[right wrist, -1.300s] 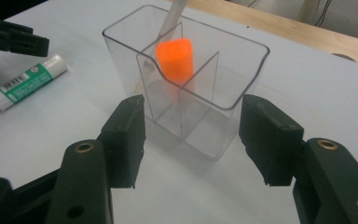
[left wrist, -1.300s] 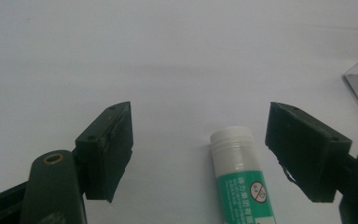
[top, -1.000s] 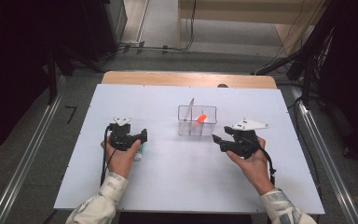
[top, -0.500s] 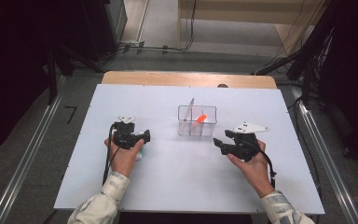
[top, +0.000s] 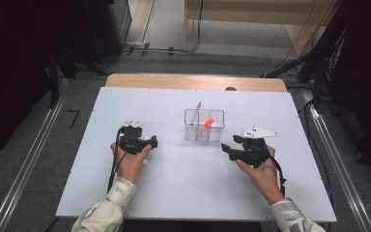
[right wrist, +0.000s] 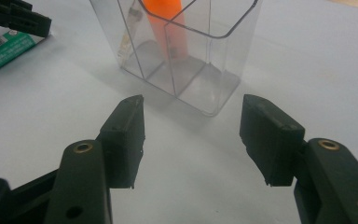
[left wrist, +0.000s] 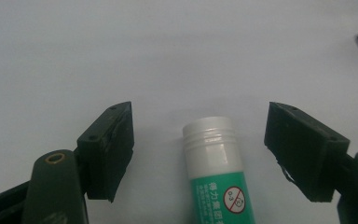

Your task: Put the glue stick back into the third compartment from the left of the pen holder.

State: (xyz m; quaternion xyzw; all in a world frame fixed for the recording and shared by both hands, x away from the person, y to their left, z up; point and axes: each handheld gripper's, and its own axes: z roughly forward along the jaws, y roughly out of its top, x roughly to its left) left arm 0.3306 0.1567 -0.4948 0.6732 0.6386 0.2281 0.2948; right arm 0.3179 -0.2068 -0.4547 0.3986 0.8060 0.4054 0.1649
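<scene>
On the white counter (top: 174, 193), the clear plastic organizer box with compartments (top: 204, 124) is the landmark; one orange object (top: 208, 122) already stands inside it, together with a thin grey stick (top: 197, 110) leaning at its left side. To the left of this box, well apart from it, the left hand-held gripper (left wrist: 200, 140) sits low over a green glue stick with a white cap (left wrist: 214, 172), which lies flat on the counter. Its jaws are spread, one on each side of the cap, and the pads do not touch it. To the right of the box, the right hand-held gripper (right wrist: 191, 126) points toward it with jaws also spread and nothing between them. I judge the grasp is not yet made: closing on the glue stick, lifting it and placing it into the box are all left.
</scene>
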